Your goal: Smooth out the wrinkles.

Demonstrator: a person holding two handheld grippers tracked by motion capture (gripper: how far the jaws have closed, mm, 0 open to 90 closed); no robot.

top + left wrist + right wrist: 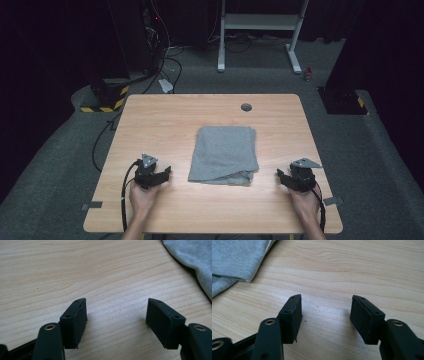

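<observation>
Two tools are seen resting low on the light wooden tabletop [150,115], one at each near corner of the folded grey knit cloth [223,154]. Left tool [166,171]: jaws spread apart, nothing between them, bare wood beneath in the left gripper view [116,315]. Right tool [280,173]: jaws likewise spread and empty, confirmed in the right gripper view [325,312]. No contact with the cloth is made by either.

Cloth is laid at tabletop centre, roughly rectangular, long axis running 12 to 6 o'clock; near edge rumpled, with a loose layer poking out at the 5 o'clock corner. From the left tool the cloth lies at about 2 o'clock, as its edge is caught at upper right of the left gripper view [195,257]. From the right tool it lies at about 10 o'clock [237,257]. Left tool is judged slightly nearer to the cloth. The near corners are judged the likely pinch targets.
</observation>
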